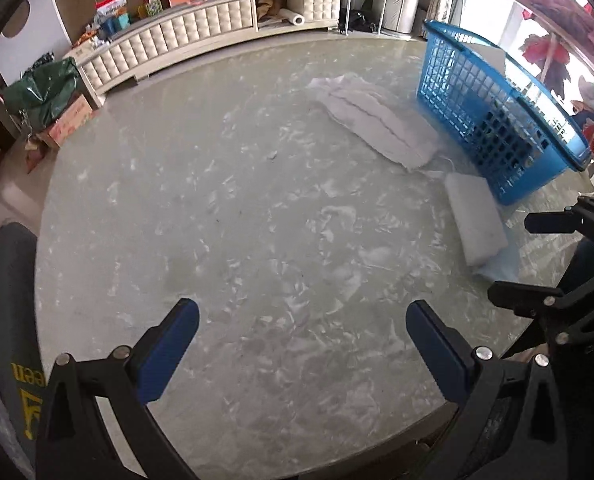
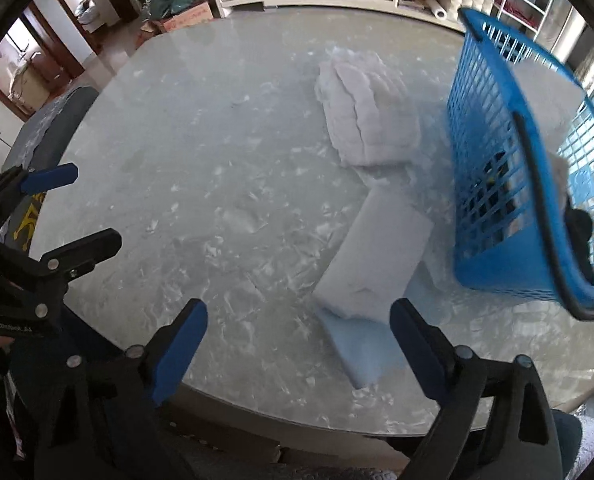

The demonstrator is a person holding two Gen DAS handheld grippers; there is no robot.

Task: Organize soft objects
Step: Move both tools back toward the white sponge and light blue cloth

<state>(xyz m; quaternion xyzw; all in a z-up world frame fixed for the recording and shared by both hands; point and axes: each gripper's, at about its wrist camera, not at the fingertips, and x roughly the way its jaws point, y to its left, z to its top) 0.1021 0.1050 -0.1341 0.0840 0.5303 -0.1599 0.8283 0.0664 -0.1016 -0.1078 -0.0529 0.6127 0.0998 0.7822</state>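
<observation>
A white foam block (image 2: 377, 256) lies on the round marble table (image 2: 217, 184), resting partly on a light blue sponge (image 2: 361, 352). Behind it lies a stack of white padded cloths (image 2: 369, 116). A blue plastic basket (image 2: 505, 184) stands to the right, with a white soft piece inside. My right gripper (image 2: 299, 344) is open and empty, just in front of the blue sponge. My left gripper (image 1: 301, 340) is open and empty over bare table; the foam block (image 1: 477, 220), cloth stack (image 1: 377, 120) and basket (image 1: 497, 120) lie to its far right.
The right gripper's body shows at the right edge of the left wrist view (image 1: 569, 280). A grey chair (image 2: 45, 136) stands at the table's left side. A long padded cabinet (image 1: 169, 44) with clutter runs along the far wall. A green bag (image 1: 45, 92) sits on boxes.
</observation>
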